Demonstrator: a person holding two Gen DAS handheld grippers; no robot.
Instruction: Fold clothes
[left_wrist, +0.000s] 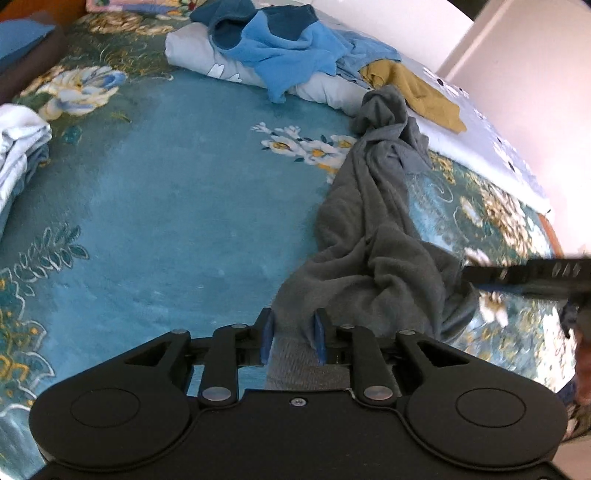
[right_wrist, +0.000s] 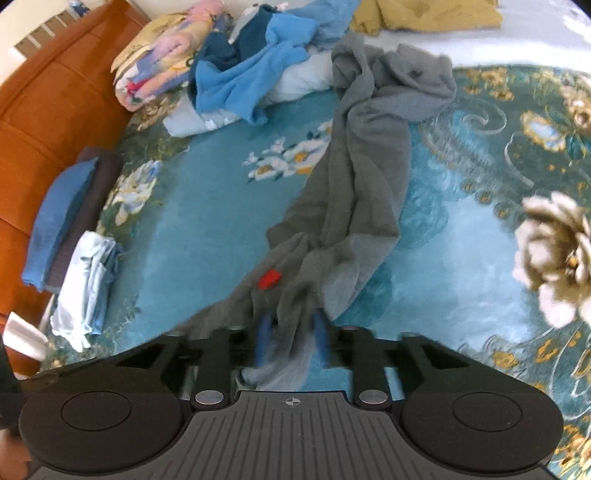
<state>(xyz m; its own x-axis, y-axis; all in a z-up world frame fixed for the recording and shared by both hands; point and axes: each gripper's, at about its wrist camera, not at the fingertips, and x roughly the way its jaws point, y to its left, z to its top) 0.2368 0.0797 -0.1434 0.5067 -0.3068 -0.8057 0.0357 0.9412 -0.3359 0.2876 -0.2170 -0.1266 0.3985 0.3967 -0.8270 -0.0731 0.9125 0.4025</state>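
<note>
While both tongs straddle it, the grey garment lies stretched — rumpled.

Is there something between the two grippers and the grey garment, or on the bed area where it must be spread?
Nothing visible. The grey garment already lies between the fingers of the left gripper and right gripper. The bedspread beside it looks bare.

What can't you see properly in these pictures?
- Right hand-held gripper: right wrist view is motion-blurred, so its grip on the grey garment is unclear.
- Grey garment's near edge: left wrist view, hidden behind the left hand-held gripper.
- Mustard cloth: right wrist view, cut off by the top edge.
</note>
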